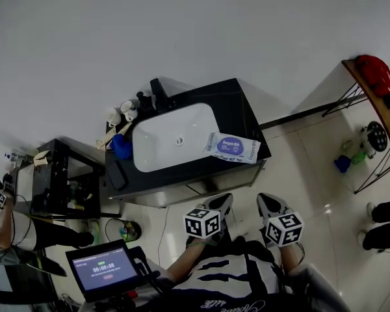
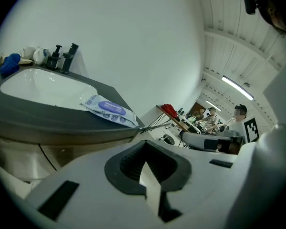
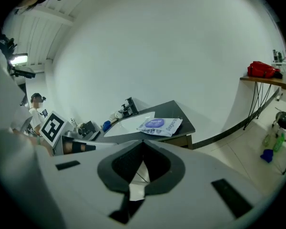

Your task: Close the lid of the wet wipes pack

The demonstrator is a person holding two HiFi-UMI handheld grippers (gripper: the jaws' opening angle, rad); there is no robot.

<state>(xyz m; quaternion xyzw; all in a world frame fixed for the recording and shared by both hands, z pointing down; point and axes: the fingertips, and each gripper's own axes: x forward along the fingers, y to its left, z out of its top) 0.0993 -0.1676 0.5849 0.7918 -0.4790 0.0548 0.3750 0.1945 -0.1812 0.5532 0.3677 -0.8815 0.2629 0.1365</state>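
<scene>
The wet wipes pack (image 1: 233, 148) is white with a purple oval on top. It lies flat on the dark counter (image 1: 237, 109), partly over the right rim of the white sink basin (image 1: 157, 163). It also shows in the left gripper view as the pack (image 2: 109, 109) and in the right gripper view as the pack (image 3: 159, 124). From here I cannot tell whether its lid is up or down. My left gripper (image 1: 220, 204) and right gripper (image 1: 269, 207) hang low near my body, well short of the counter. Both the left gripper (image 2: 144, 144) and the right gripper (image 3: 143, 143) are shut, with nothing between their jaws.
A black faucet (image 1: 157, 96), cups (image 1: 123, 109) and a blue cloth (image 1: 121, 147) sit at the sink's left. A black shelf unit (image 1: 58, 181) stands to the left, and a tablet screen (image 1: 104, 268) is near me. A table with a red bag (image 1: 377, 73) stands to the right.
</scene>
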